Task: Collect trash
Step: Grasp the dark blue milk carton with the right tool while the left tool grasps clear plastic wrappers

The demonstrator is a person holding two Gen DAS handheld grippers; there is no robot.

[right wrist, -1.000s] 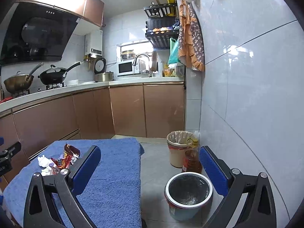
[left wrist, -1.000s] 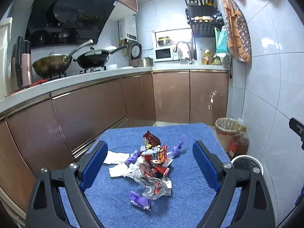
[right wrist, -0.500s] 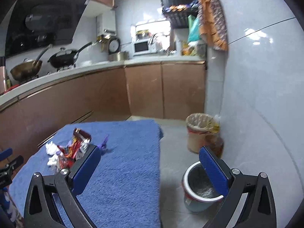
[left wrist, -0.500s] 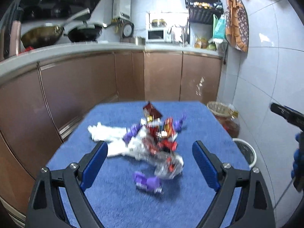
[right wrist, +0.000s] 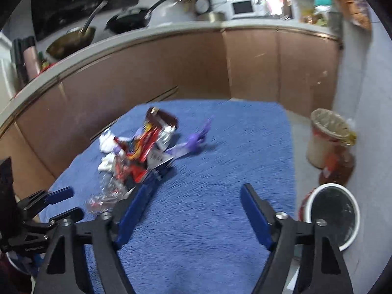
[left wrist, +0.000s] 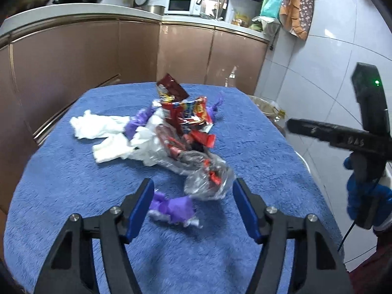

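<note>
Both grippers stand with jaws spread and nothing between them. From where I sit, the left gripper (left wrist: pixel 193 204) hangs low over the near end of the trash pile (left wrist: pixel 171 132), a purple wrapper (left wrist: pixel 172 207) lying just by its left finger and a crumpled clear bag (left wrist: pixel 208 180) between the tips. That pile is a loose heap: white tissues (left wrist: pixel 98 127), red snack wrappers (left wrist: pixel 191 115), a dark brown packet (left wrist: pixel 170 89) standing up at the far end, more purple scraps. It sits mid-cloth, toward the left side of the blue towel (right wrist: pixel 220 220).

I see the right gripper (right wrist: pixel 196 203) over bare towel, right of the pile. Beyond the towel's right edge the floor drops to a white-rimmed bin (right wrist: pixel 330 216), an amber bottle (right wrist: pixel 338 166) and a lined basket (right wrist: pixel 325 137). Brown cabinets (right wrist: pixel 147 78) close the far side.
</note>
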